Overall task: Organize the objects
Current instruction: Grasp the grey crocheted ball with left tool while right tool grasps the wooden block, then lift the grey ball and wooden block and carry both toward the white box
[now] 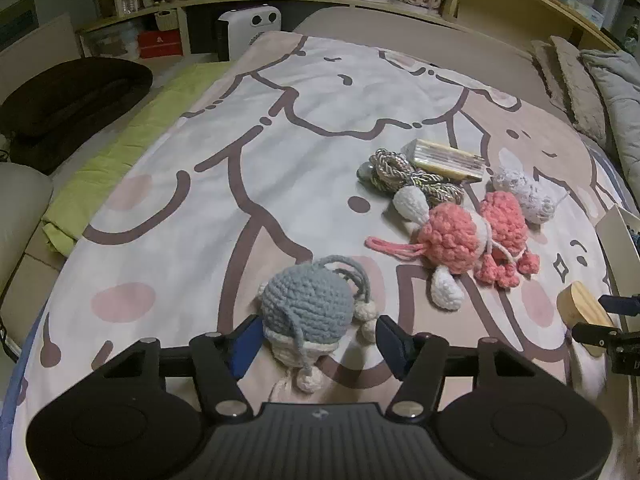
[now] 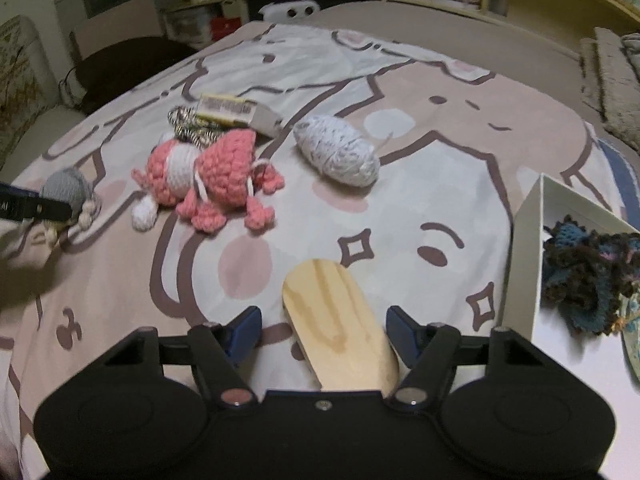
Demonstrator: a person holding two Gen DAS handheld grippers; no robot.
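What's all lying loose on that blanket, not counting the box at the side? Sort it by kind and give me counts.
Crocheted toys: 3 – grey-blue one, two pink ones
Yarn balls: 1 – white
Braided cords: 1 – silver-gold
Small cartons: 1
Wooden pieces: 1 – oval
Total: 7

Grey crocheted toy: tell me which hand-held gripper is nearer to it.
Left. The left hand-held gripper is open with the grey crocheted toy between its fingers. The right hand-held gripper is off to the toy's right, straddling the wooden piece.
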